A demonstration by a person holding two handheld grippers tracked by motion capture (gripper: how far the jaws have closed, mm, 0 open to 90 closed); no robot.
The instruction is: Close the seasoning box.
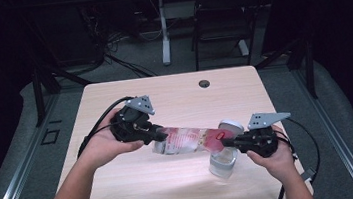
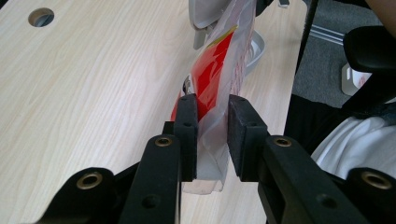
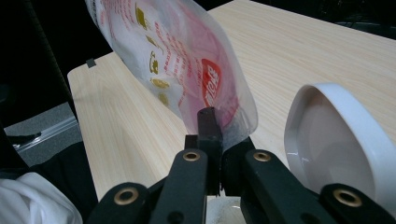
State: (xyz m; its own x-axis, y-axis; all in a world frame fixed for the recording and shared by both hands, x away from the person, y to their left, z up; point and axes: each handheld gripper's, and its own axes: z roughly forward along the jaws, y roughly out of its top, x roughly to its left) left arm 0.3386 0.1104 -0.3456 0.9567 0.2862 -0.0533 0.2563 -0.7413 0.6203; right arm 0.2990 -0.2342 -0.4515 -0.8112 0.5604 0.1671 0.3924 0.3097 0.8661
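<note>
We have the left gripper (image 2: 208, 135) clamped on one end of a clear plastic pouch (image 1: 189, 139) with red print, and the right gripper (image 3: 215, 140) pinching the opposite end — the pouch stretches between them above the wooden table (image 1: 164, 101). Just beyond the right gripper (image 1: 230, 142) we see a clear jar (image 1: 222, 163) standing on the table, its white hinged lid (image 1: 231, 125) swung up; what lies inside we cannot tell. The right gripper view gives us the lid's (image 3: 327, 144) pale hollow underside close up — the high view cannot. The left gripper view shows the pouch (image 2: 219, 79) edge-on, running toward the jar's rim (image 2: 257, 51).
</note>
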